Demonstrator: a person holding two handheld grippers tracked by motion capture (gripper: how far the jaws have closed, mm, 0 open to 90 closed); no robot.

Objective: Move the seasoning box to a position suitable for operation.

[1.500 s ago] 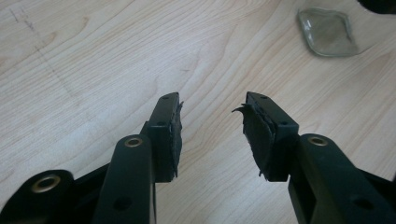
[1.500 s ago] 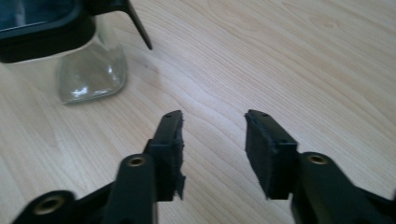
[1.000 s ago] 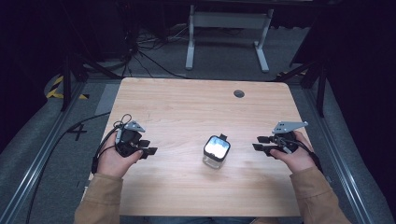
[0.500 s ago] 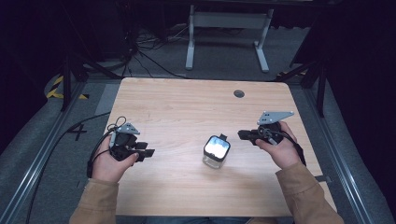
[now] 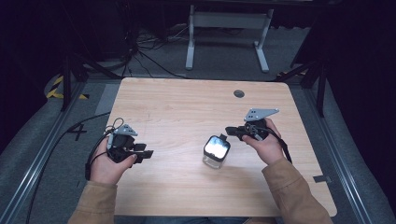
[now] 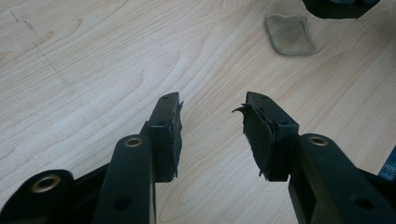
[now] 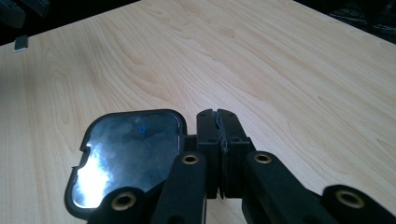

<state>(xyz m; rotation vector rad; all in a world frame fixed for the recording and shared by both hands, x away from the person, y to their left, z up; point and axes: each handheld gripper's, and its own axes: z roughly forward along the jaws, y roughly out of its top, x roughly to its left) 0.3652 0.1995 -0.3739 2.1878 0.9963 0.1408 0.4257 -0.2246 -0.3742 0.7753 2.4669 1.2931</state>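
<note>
A: Pale wooden table (image 5: 177, 107), dark floor behind. Where's the thing?
B: Small clear glass jar with black-rimmed shiny lid (image 5: 216, 150) stands mid-table, just beside the right gripper (image 5: 229, 131).
A: Jaws?
B: Right gripper clenched on nothing, tips at the lid's edge, probably lining up. Left gripper (image 5: 145, 153) released, parked well apart.
</note>
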